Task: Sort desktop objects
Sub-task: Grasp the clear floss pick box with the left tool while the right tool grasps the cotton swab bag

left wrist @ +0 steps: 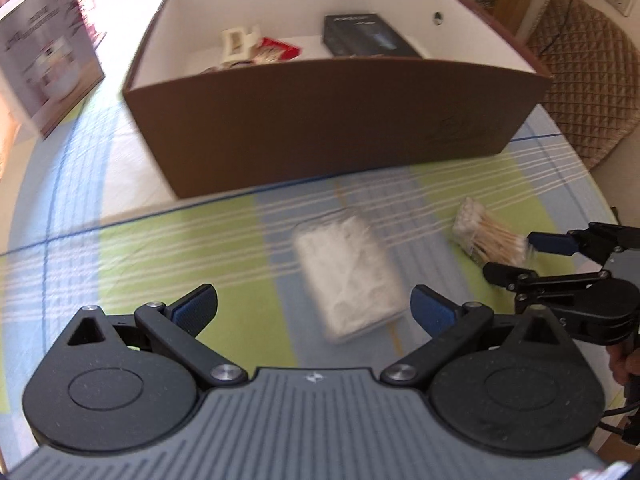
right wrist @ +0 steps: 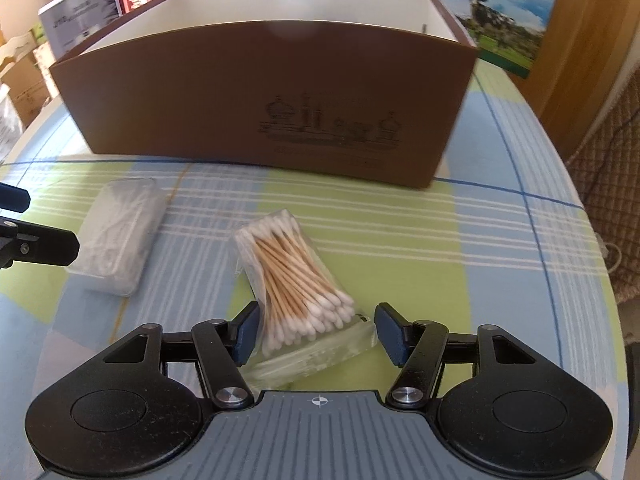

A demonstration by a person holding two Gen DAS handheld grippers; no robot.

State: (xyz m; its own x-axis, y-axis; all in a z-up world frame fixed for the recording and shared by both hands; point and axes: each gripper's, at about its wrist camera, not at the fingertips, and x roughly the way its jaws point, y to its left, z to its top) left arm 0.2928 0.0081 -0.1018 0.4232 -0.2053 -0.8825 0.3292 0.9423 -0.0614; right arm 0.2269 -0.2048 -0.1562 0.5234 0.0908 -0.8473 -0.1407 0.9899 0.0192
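Right now the cotton swab bag (right wrist: 294, 280) lies on the table in front of the brown box (right wrist: 264, 92), long axis pointing boxward, its near end between the wide-open right gripper (right wrist: 318, 330), nearer than the open left gripper (left wrist: 314, 312).

A checked cloth (right wrist: 400, 248) is spread over the bench — a cow-printed carton (right wrist: 508, 16) and a quilted cushion (left wrist: 588, 76) are seen behind.

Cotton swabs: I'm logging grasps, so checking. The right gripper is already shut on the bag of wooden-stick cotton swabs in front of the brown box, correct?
Not quite. The right gripper is open: in the right wrist view its jaws stand on either side of the bag of cotton swabs, not yet closed. The bag does lie in front of the brown box.
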